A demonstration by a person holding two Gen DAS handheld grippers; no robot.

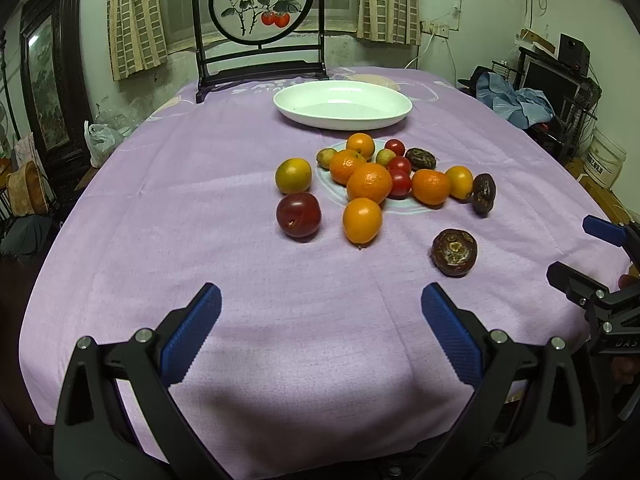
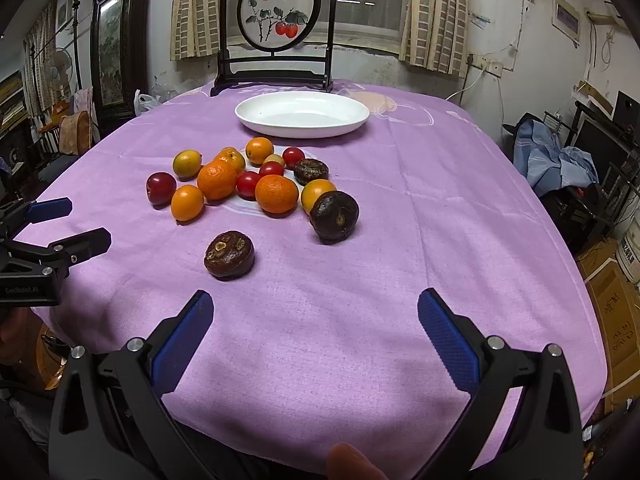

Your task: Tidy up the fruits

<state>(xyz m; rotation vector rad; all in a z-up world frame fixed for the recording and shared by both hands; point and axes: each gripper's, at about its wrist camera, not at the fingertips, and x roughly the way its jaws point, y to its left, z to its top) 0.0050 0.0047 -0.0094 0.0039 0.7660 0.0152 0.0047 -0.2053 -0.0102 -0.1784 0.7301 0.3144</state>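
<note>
Both claws tilt down toward the purple cloth (image 1: 200, 200) from its near edge. The left gripper (image 1: 320, 312) is released, nothing between its blue pads, and so is the right gripper (image 2: 316, 312). The fruits (image 1: 368, 182) lie clustered mid-table, with 1 dark fruit (image 2: 229, 255) apart and nearest. Beyond them sits the oval white dish (image 1: 342, 104), its long axis running left to right.

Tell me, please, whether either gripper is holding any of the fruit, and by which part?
Nothing is held. The left gripper and the right gripper both stand wide open over bare purple tablecloth, short of the fruit pile.
</note>
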